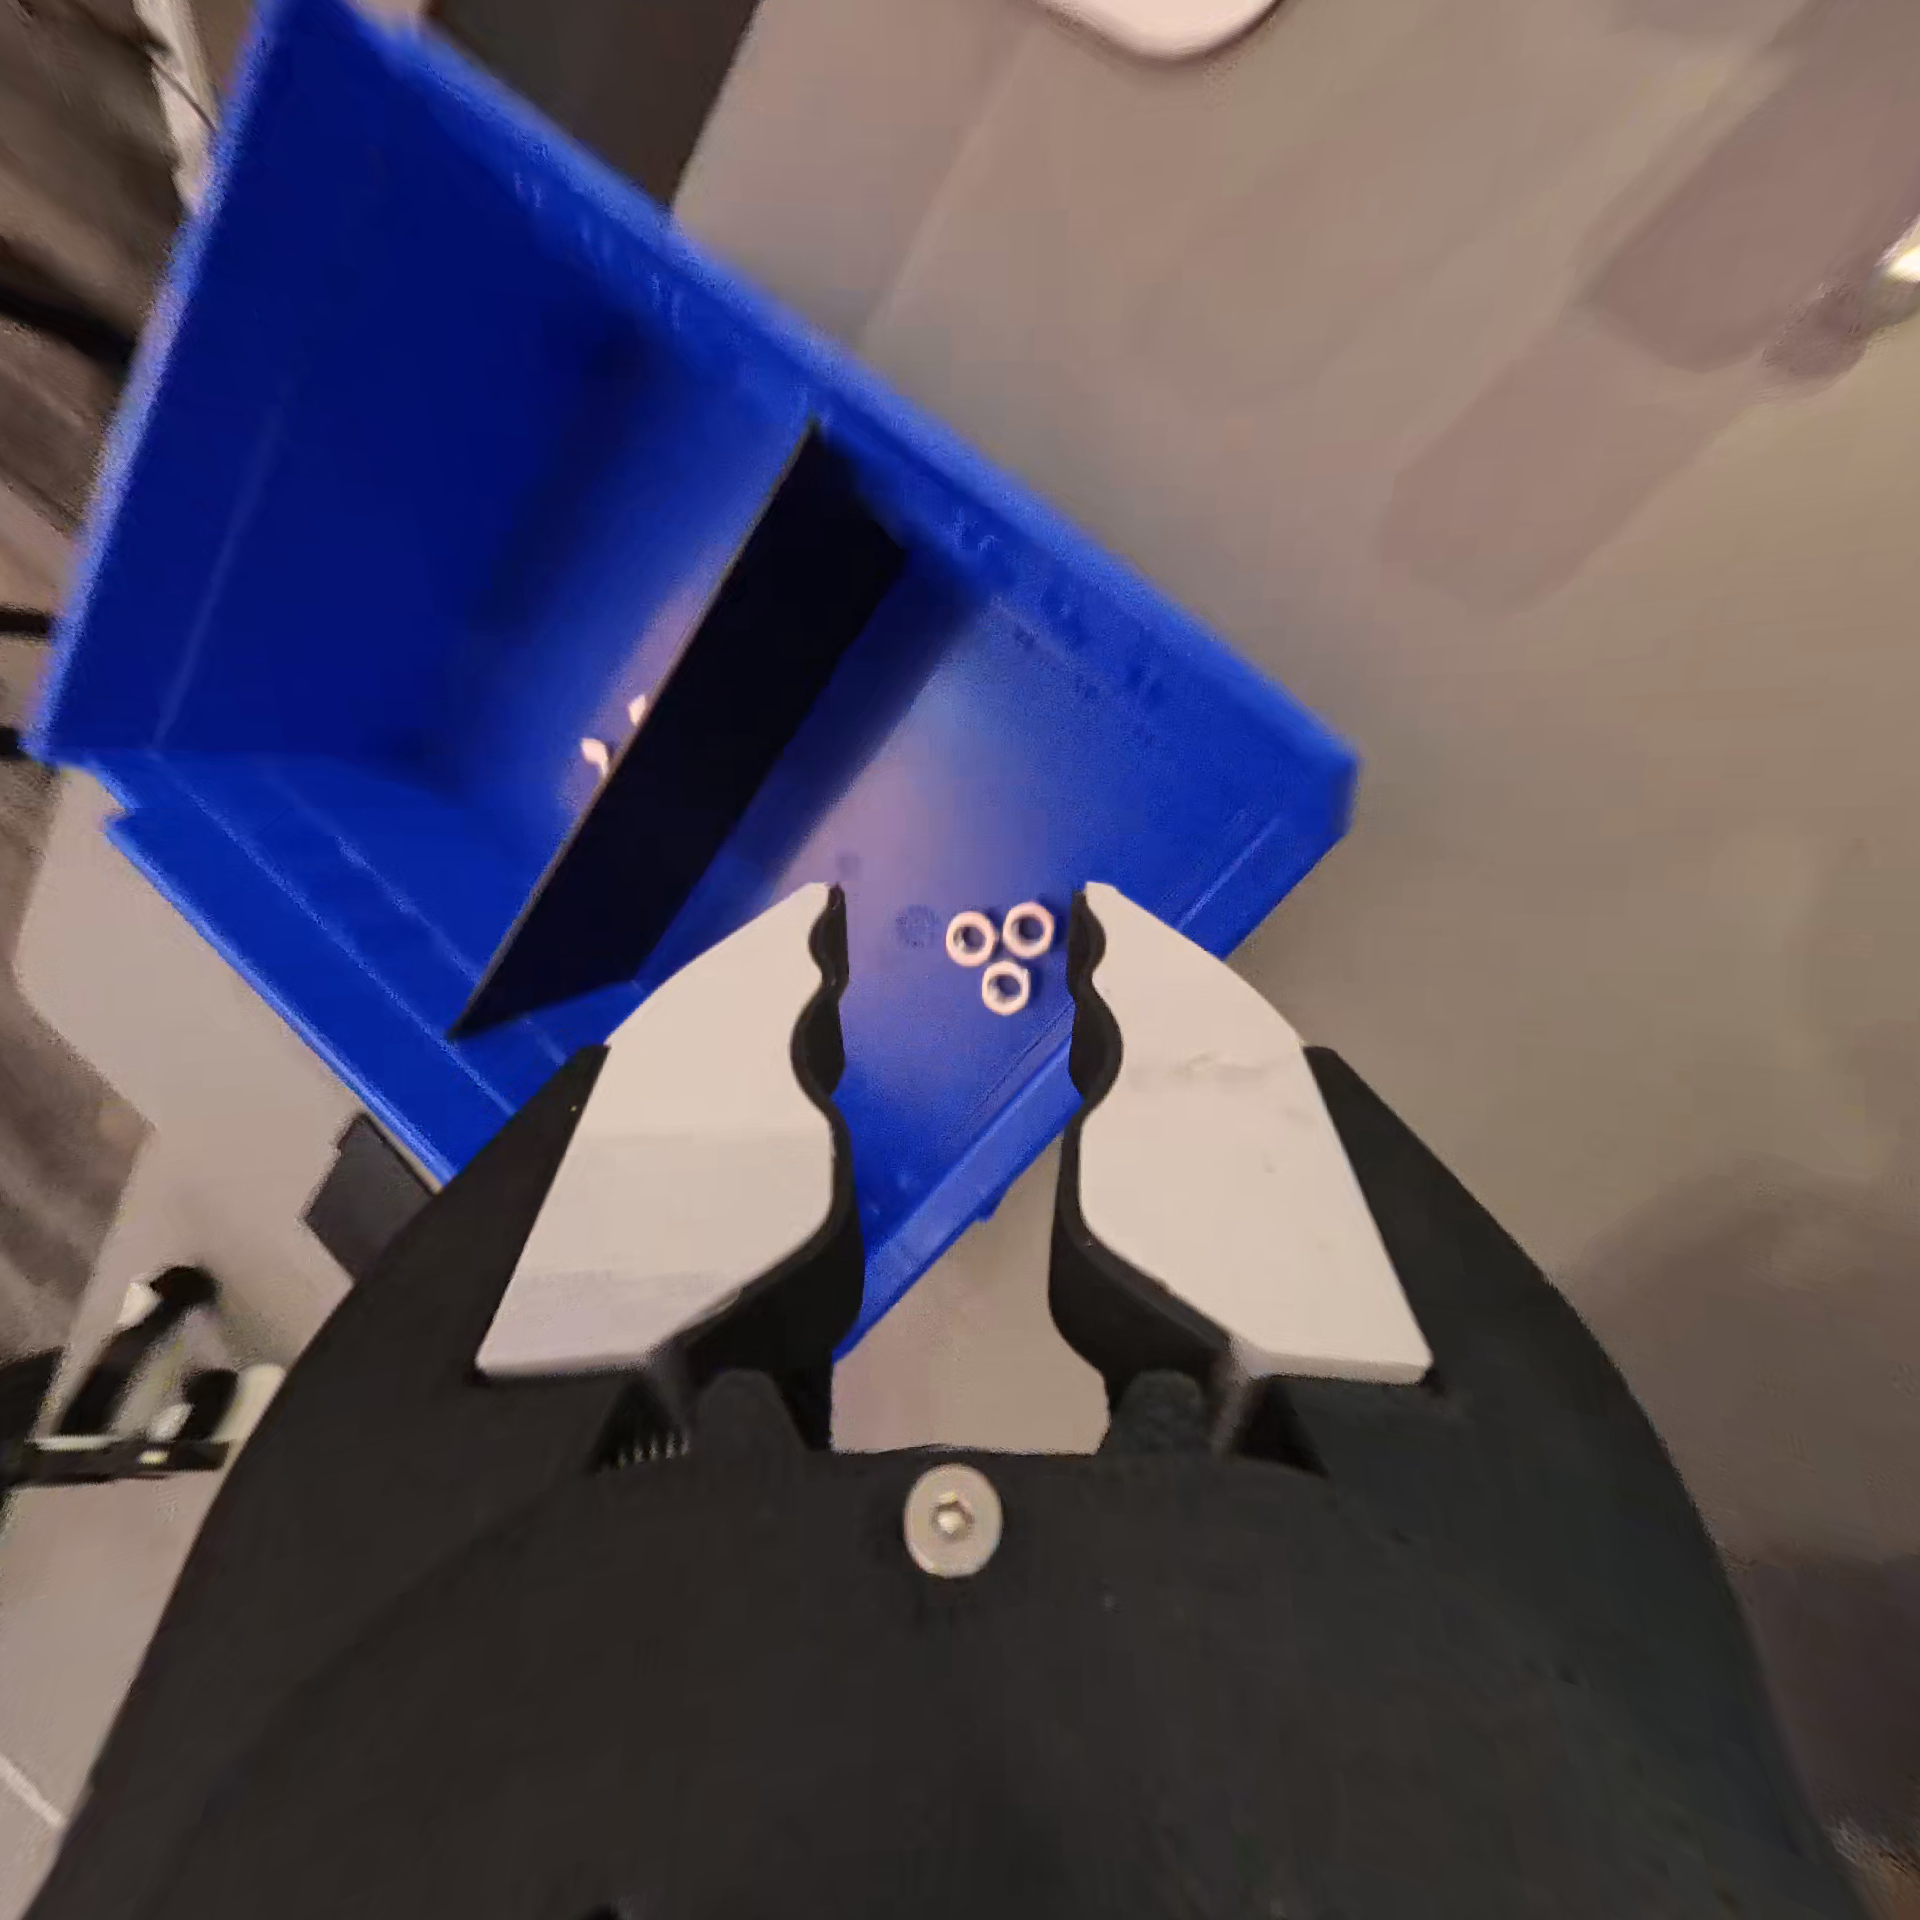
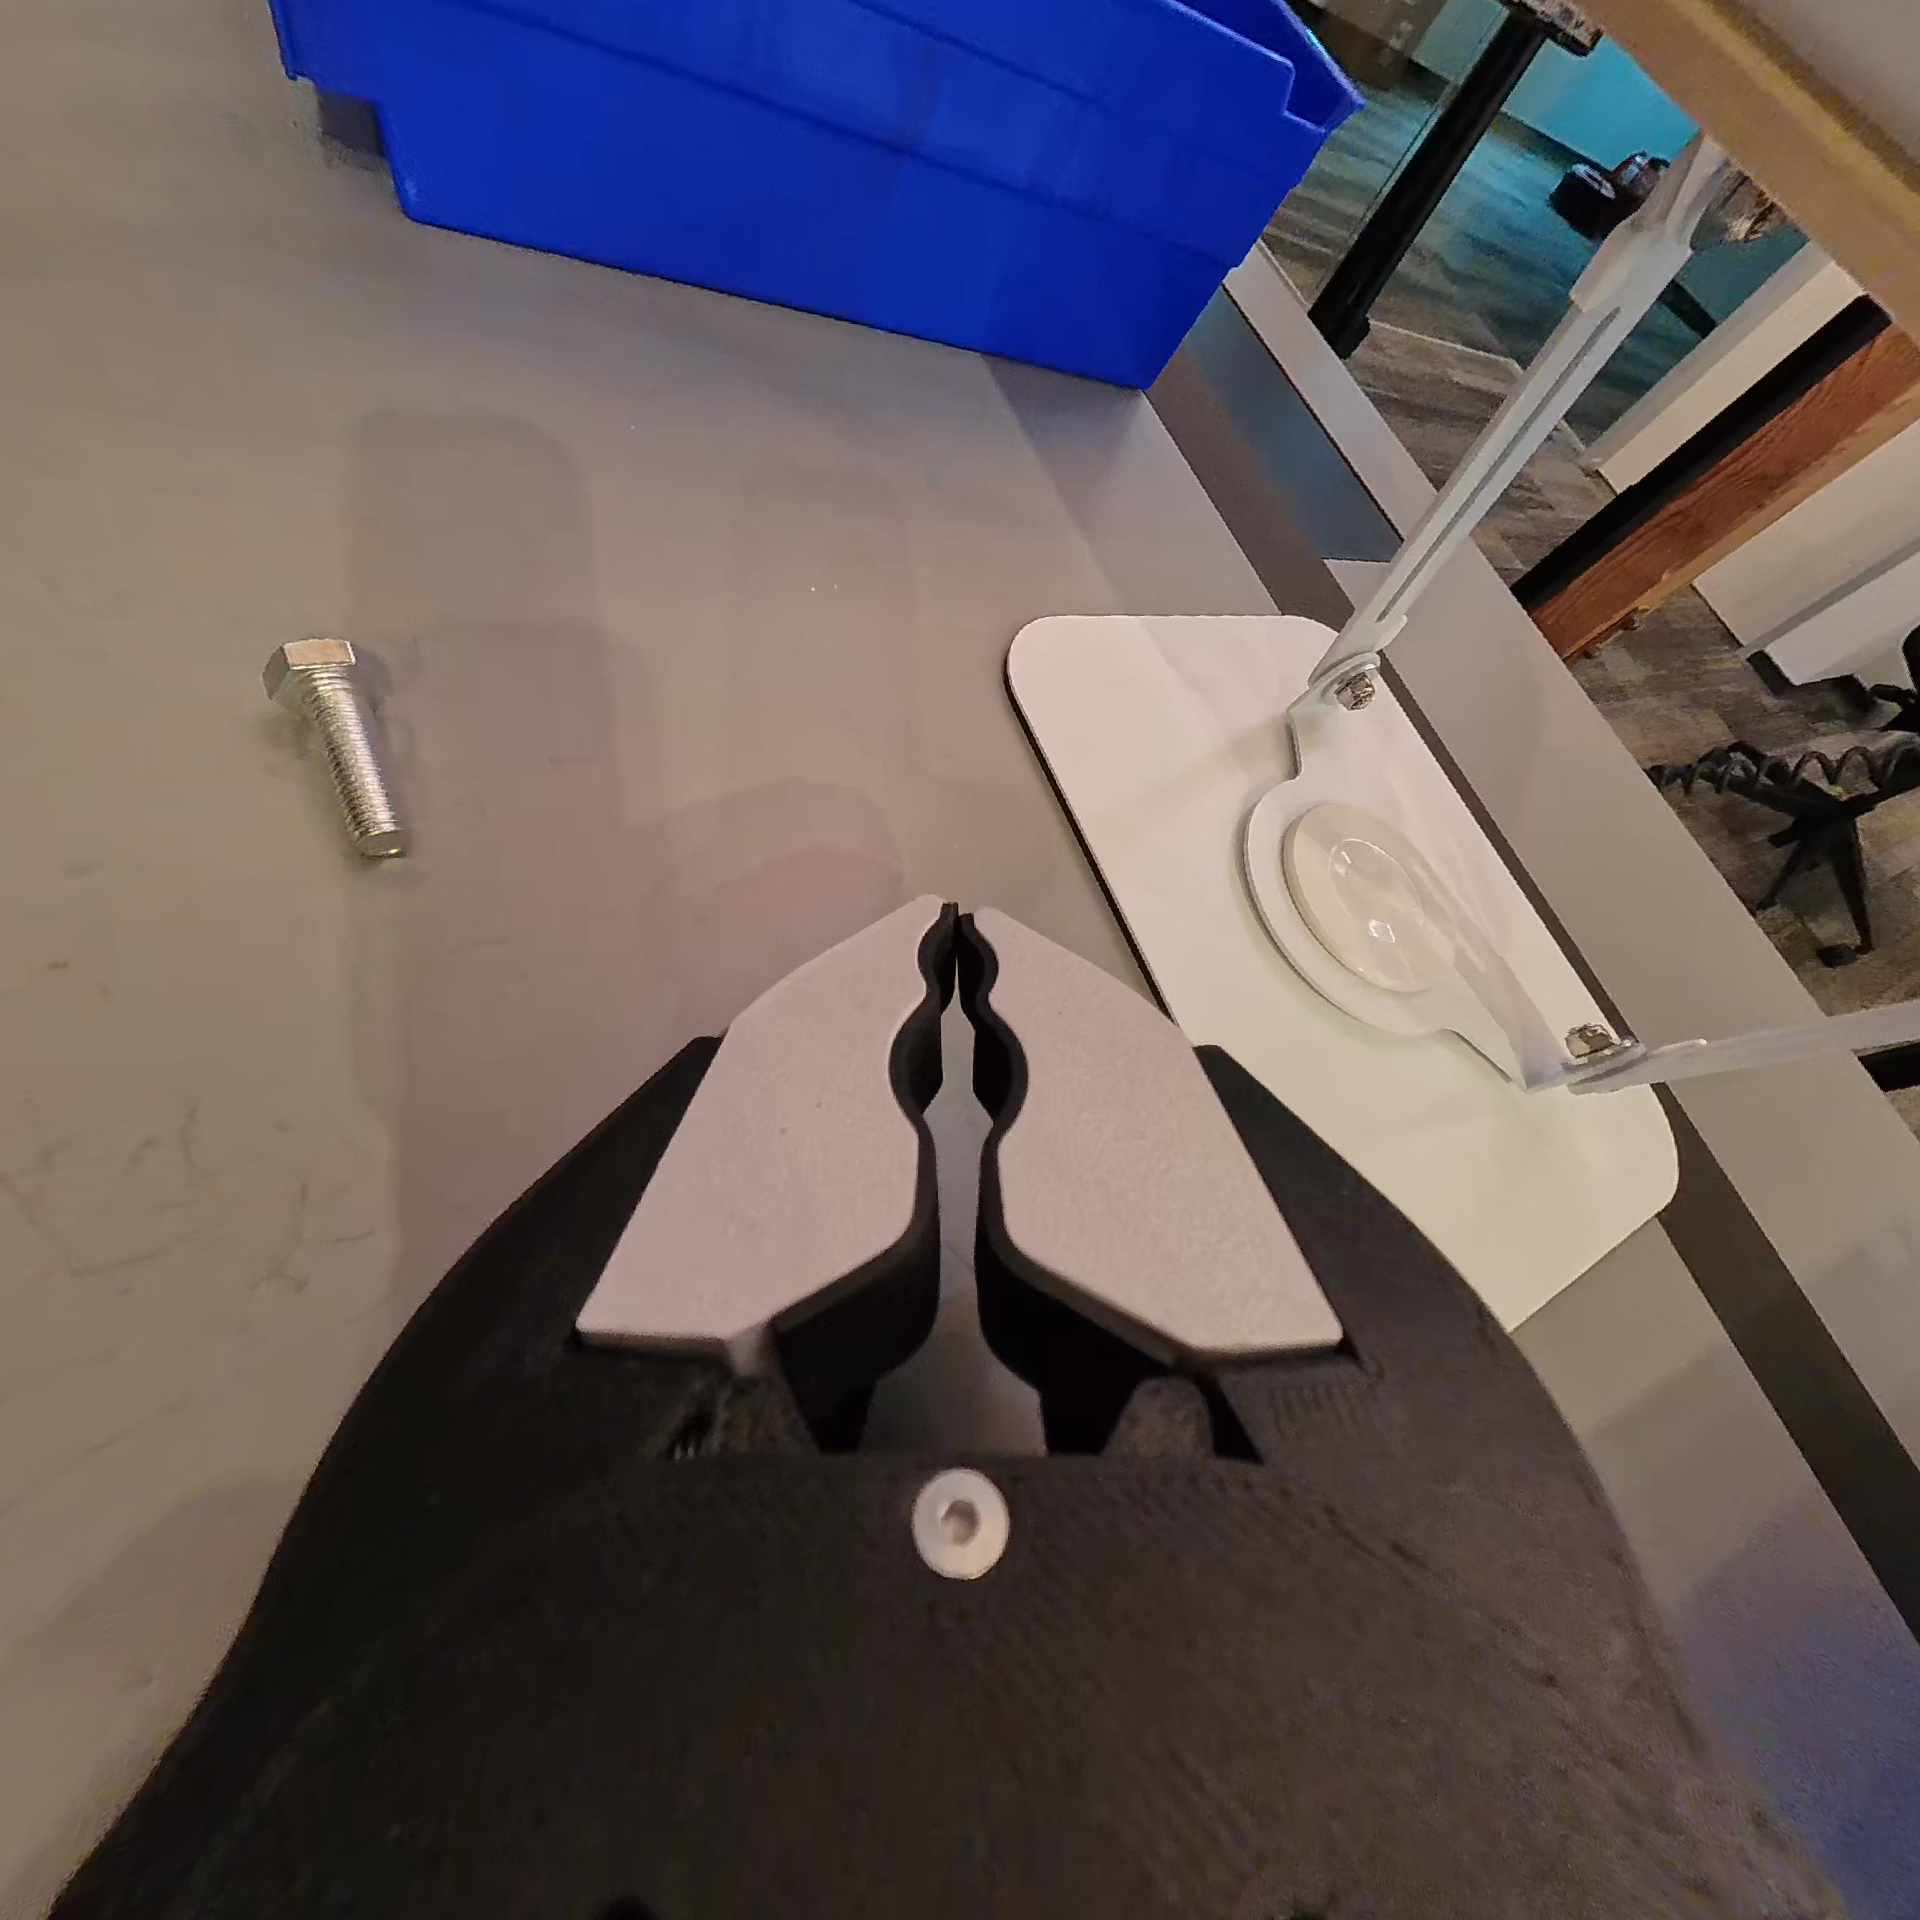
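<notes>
Left tool (image 1: 957,902): black matte body, pale grey plates, wavy black inner edges; fingers spread apart, empty, poised over the near compartment of the bin.
Bin (image 1: 436,436): blue moulded plastic, rectangular, smooth walls, blurred at the far end; split by a flat dark divider (image 1: 686,748) standing ahead and left of the left tool.
Rings (image 1: 1000,954): three small, pale, round, washer-like, clustered and touching on the bin floor, just ahead of the gap between the fingertips, nearer the right finger.
Pale bits (image 1: 613,732): beyond the divider in the far compartment, too blurred to identify.
Bolt (image 2: 338,743): silvery metal, hexagonal head, threaded shank; lying flat on the counter (image 2: 623,623), ahead and well left of the right tool, apart from it.
Counter: grey, smooth, matte, faintly scuffed.
Right tool (image 2: 957,914): same black body and textured grey plates; fingers together at the tips, nothing between them, above bare counter.
Base plate (image 2: 1143,727): white, flat, rounded corners, just right of the right tool; carries a clear domed suction cup (image 2: 1361,904) and slim slotted white metal arms (image 2: 1455,499) fixed with small nuts.
</notes>
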`<state>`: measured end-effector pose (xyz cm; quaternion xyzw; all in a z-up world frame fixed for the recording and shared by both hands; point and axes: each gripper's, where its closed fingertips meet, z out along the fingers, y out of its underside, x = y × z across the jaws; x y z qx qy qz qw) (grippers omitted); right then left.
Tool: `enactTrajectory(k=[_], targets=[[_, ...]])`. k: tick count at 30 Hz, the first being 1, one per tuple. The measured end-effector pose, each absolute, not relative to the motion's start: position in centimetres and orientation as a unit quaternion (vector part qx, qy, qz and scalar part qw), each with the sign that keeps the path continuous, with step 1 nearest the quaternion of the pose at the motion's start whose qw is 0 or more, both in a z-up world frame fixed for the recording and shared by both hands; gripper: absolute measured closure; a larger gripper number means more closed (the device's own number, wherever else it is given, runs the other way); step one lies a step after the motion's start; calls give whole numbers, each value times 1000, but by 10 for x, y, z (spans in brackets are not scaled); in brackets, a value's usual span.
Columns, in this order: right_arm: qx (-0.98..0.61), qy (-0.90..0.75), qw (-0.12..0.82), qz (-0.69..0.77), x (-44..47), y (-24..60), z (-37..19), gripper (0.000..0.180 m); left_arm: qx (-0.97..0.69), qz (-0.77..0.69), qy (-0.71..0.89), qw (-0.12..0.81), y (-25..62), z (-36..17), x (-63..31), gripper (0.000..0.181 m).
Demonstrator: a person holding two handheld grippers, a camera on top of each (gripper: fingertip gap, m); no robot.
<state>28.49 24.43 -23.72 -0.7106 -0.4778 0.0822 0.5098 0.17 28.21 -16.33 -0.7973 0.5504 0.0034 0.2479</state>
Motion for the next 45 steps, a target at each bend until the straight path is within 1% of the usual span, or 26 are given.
enactTrajectory(k=[1, 3, 6, 8, 15, 19, 21, 22, 25, 28, 29, 33, 39, 41, 42, 43, 45], targets=[[-711, -477, 510, 82, 285, 244, -237, 180, -807, -11, 545, 229, 286, -171, -7, 142], [-711, -477, 510, 83, 285, 244, -237, 180, -823, -10, 528, 210, 298, -186, -18, 145], [-711, -478, 509, 83, 285, 244, -238, 180, -836, 30, 527, 148, 304, -216, -34, 149], [-711, -480, 508, 83, 284, 244, -238, 180, -845, 1, 524, 110, 301, -234, -30, 149], [-711, -481, 507, 83, 284, 244, -238, 180, -854, 19, 516, 69, 310, -261, -36, 149], [-711, -482, 505, 82, 284, 244, -239, 180, -857, 7, 511, 74, 315, -267, -34, 151], [-711, -483, 505, 81, 284, 243, -239, 180, -857, 21, 508, 84, 322, -269, -35, 156], [-711, -483, 505, 81, 284, 244, -239, 180, -858, 30, 508, 73, 322, -272, -39, 156], [-711, -482, 505, 82, 284, 244, -239, 180, -860, 59, 499, 89, 331, -268, -47, 158], [-711, -483, 505, 82, 284, 243, -239, 180, -851, -22, 515, 103, 319, -256, -31, 156], [-711, -483, 504, 82, 284, 243, -239, 180, -846, -34, 524, 94, 314, -254, -30, 156], [-711, -484, 503, 80, 284, 243, -240, 180, -843, -9, 537, 34, 307, -266, -43, 154], [-711, -484, 503, 80, 284, 243, -240, 180, -849, -49, 525, 44, 310, -273, -34, 155], [-711, -485, 503, 81, 284, 243, -240, 180, -849, -55, 524, 41, 309, -276, -33, 162], [-711, -485, 502, 80, 284, 243, -240, 180, -849, -43, 524, 45, 312, -276, -35, 163], [-711, -486, 502, 79, 284, 243, -240, 180, -850, -24, 524, 51, 317, -275, -38, 171], [-711, -486, 502, 78, 284, 243, -240, 180, -855, 4, 514, 68, 328, -274, -43, 175]])
